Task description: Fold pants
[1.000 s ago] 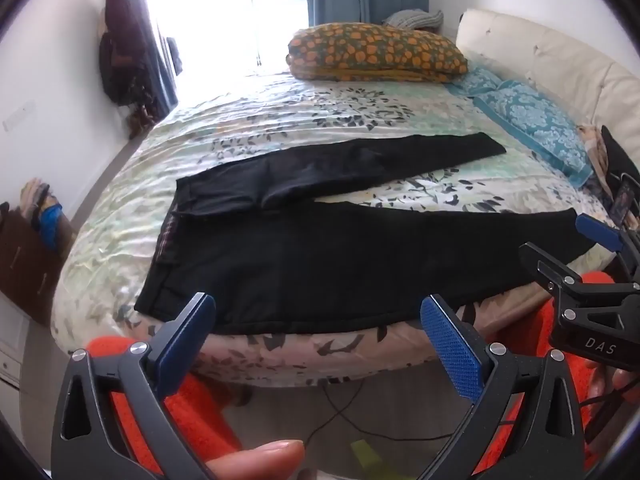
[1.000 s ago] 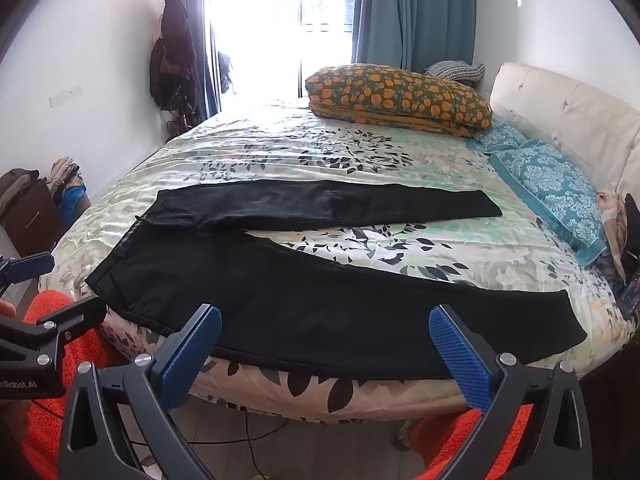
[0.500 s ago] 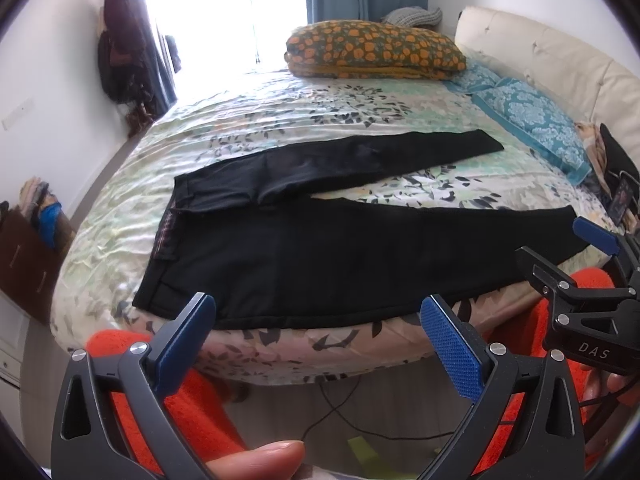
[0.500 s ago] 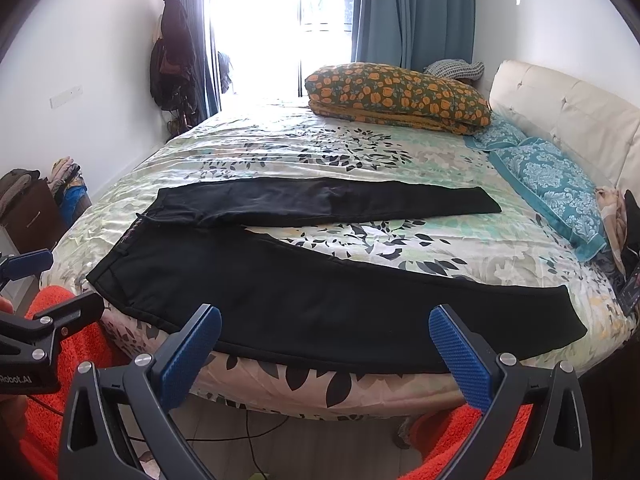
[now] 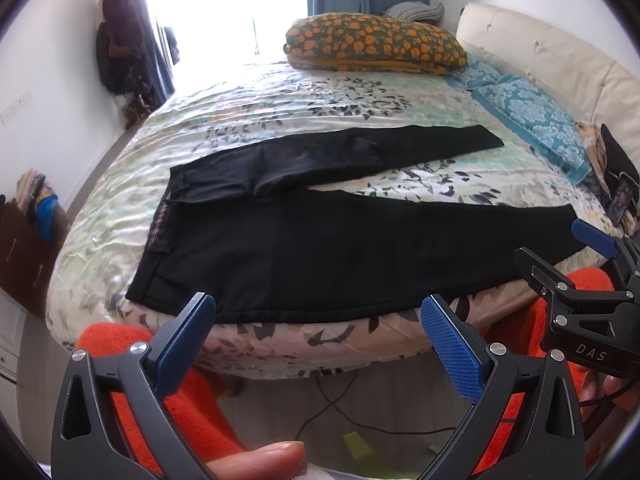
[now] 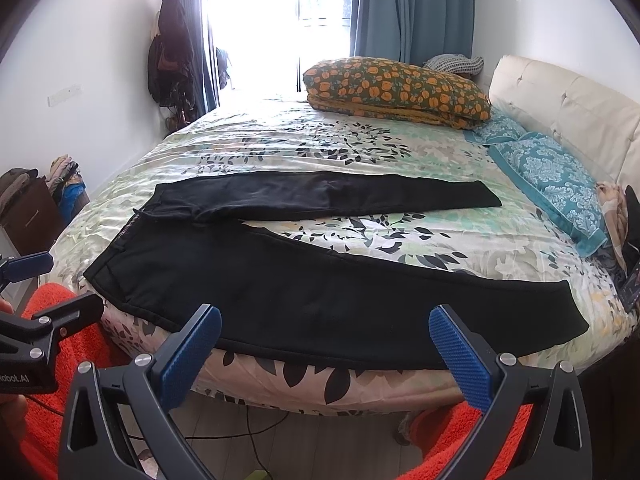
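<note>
Black pants spread flat on floral bed, legs splayed, waistband leftward, near leg along the front edge; left gripper and right gripper both spread wide, short of the edge, holding nothing.

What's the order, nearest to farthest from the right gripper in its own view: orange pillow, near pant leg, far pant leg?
From the right gripper:
1. Near pant leg, at the bed's front edge.
2. Far pant leg, mid-bed.
3. Orange pillow, at the far side by the window.
</note>
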